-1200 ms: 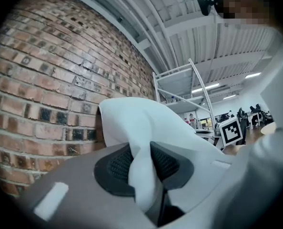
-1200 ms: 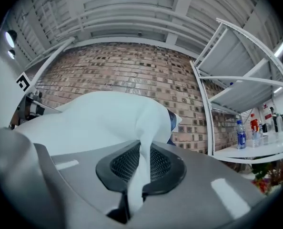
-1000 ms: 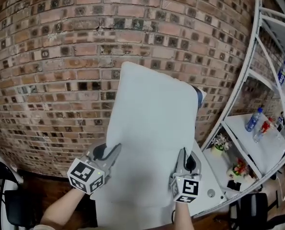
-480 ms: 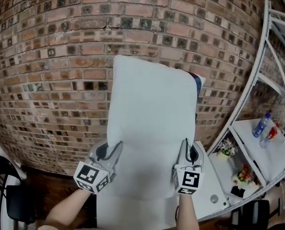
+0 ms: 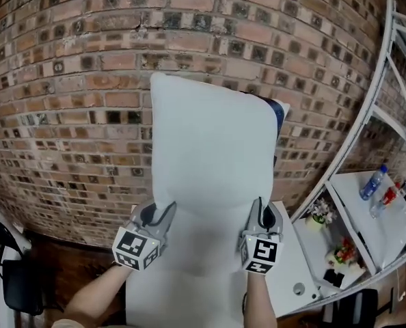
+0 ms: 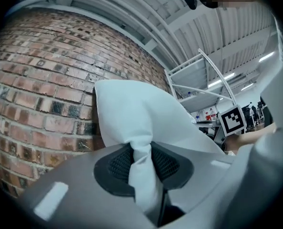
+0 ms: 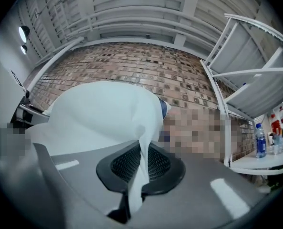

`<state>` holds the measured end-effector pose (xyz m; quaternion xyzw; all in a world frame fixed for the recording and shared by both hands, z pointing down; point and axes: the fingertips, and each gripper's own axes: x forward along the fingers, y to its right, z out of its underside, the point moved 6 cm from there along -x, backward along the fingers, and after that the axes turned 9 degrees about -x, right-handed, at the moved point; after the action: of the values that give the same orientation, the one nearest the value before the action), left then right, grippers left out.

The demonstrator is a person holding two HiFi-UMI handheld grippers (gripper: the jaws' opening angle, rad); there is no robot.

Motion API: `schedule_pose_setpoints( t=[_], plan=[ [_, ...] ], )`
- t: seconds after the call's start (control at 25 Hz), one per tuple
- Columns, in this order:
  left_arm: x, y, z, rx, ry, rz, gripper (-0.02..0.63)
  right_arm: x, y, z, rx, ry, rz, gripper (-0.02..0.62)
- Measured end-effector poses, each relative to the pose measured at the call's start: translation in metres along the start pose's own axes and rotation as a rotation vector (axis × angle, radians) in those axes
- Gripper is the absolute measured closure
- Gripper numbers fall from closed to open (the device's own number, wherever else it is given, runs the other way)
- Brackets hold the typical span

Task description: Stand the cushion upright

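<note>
1. Over the last second both hands have carried the white cushion [image 5: 213, 149] in towards the brick wall [image 5: 66, 101]. Its top edge now sits higher against the bricks and its face looks close to vertical.
2. From here I'd say the cushion is about upright, standing tall on a short end by the white table [image 5: 295, 279]. Settling it and letting go are what's left.
3. The left gripper [image 5: 167, 209] pinches the cushion's lower left edge, with a bunched wad of fabric squeezed between its pads [image 6: 117, 163].
4. The right gripper [image 5: 260, 207] is almost pressed together, nipping a thin flap of the cover at the lower right edge.
5. The cushion rises straight ahead of both grippers, spanning the gap between them. I can't tell whether its back touches the bricks or whether its bottom end rests on anything.
</note>
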<state>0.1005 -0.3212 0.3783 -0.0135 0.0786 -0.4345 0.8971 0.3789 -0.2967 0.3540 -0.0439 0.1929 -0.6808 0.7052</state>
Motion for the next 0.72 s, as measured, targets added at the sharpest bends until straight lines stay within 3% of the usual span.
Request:
schedule_pose_setpoints(
  t=[0.72],
  plan=[
    [0.054,-0.04,0.064,-0.016,-0.178,-0.055,0.508,0.041,-0.016,0.059,0.05,-0.108,-0.047,0.584]
  ],
)
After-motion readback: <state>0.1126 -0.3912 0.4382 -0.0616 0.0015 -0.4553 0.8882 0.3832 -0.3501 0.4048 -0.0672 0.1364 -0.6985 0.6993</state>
